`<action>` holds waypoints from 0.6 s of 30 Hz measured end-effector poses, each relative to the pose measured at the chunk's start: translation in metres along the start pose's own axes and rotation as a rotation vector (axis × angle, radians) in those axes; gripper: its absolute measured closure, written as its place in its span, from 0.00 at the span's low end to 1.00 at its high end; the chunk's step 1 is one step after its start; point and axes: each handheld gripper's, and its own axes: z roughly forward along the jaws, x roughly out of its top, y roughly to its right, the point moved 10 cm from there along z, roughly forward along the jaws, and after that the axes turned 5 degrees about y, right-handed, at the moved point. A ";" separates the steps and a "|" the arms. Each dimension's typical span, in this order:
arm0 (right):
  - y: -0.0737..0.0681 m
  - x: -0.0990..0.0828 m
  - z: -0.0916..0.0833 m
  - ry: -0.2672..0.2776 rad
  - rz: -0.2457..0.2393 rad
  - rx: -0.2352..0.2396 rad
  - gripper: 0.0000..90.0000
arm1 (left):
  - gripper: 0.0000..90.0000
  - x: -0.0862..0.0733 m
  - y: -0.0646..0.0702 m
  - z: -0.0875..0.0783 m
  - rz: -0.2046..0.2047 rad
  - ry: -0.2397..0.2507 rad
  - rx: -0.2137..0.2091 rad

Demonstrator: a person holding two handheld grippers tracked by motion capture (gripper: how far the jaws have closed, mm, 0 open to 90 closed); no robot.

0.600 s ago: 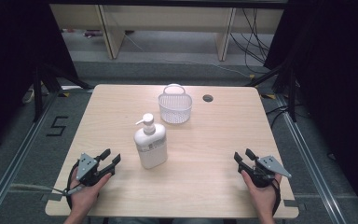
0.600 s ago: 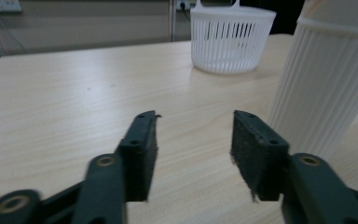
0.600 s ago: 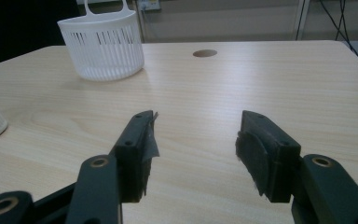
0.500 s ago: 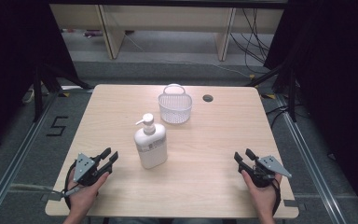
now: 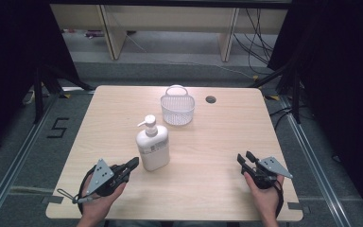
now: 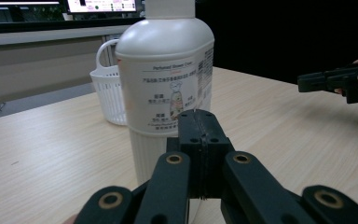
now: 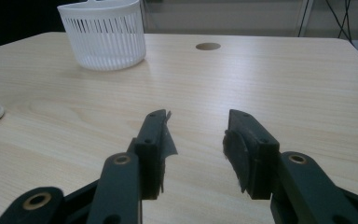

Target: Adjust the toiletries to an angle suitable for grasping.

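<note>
A white pump bottle (image 5: 152,146) of soap stands upright left of the table's middle. Behind it, toward the far edge, sits a white slatted basket (image 5: 177,111) with a handle. My left gripper (image 5: 133,163) lies low at the front left, its tips pointing at the bottle's base from just short of it. In the left gripper view the bottle (image 6: 168,93) looms right behind the left gripper (image 6: 199,126), whose jaws are shut with nothing between them. My right gripper (image 5: 245,157) rests at the front right, open and empty, as the right gripper view (image 7: 198,135) also shows.
The wooden table (image 5: 217,142) has a round cable hole (image 5: 211,100) near its far edge, right of the basket. Dark curtains stand on both sides, and shelving and cables lie on the floor beyond. The basket (image 7: 103,35) is far ahead and left of the right gripper.
The left gripper's jaws, spread apart before, now sit together, and it has swung right toward the bottle's base. The right gripper, bottle and basket have stayed put.
</note>
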 end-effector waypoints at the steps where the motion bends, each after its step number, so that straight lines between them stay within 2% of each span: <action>1: 0.003 0.000 0.001 -0.001 -0.048 -0.006 0.66 | 0.99 0.000 -0.001 0.002 0.000 -0.006 0.001; 2: 0.000 0.000 0.001 -0.001 -0.029 -0.002 0.66 | 0.99 0.000 -0.002 0.004 0.003 -0.006 0.001; 4: -0.001 0.000 0.000 -0.005 -0.028 0.003 0.65 | 0.99 0.000 -0.003 0.008 0.008 -0.017 -0.008; 6: 0.002 0.001 0.001 0.004 -0.051 -0.006 0.65 | 0.99 0.002 -0.001 0.012 0.013 -0.014 -0.024; 7: 0.001 -0.001 0.000 -0.017 -0.032 -0.002 0.65 | 0.99 0.001 0.001 0.013 0.008 -0.023 -0.026; 8: 0.003 -0.001 -0.001 -0.020 -0.043 -0.007 0.65 | 0.99 0.002 0.002 0.015 0.002 -0.021 -0.032; 9: 0.002 0.000 0.001 -0.002 -0.037 0.011 0.65 | 0.99 0.001 0.002 0.016 0.011 -0.032 -0.033; 10: 0.001 0.000 0.000 -0.007 -0.036 0.015 0.65 | 0.99 0.001 0.002 0.018 0.010 -0.034 -0.034; 11: 0.001 0.000 0.001 -0.004 -0.036 0.021 0.65 | 0.99 0.001 0.001 0.020 0.011 -0.039 -0.032; 13: 0.003 -0.001 -0.001 -0.025 -0.044 -0.009 0.64 | 0.99 0.001 -0.001 0.022 0.016 -0.042 -0.027; 14: 0.001 -0.001 -0.001 -0.022 -0.028 -0.001 0.64 | 0.99 0.002 -0.002 0.023 0.009 -0.043 -0.026; 16: 0.003 -0.001 -0.001 -0.016 -0.045 -0.004 0.64 | 0.99 0.002 -0.004 0.025 0.015 -0.037 -0.024; 18: 0.002 0.000 0.000 -0.004 -0.032 0.003 0.64 | 0.99 0.001 -0.008 0.025 0.016 -0.053 -0.011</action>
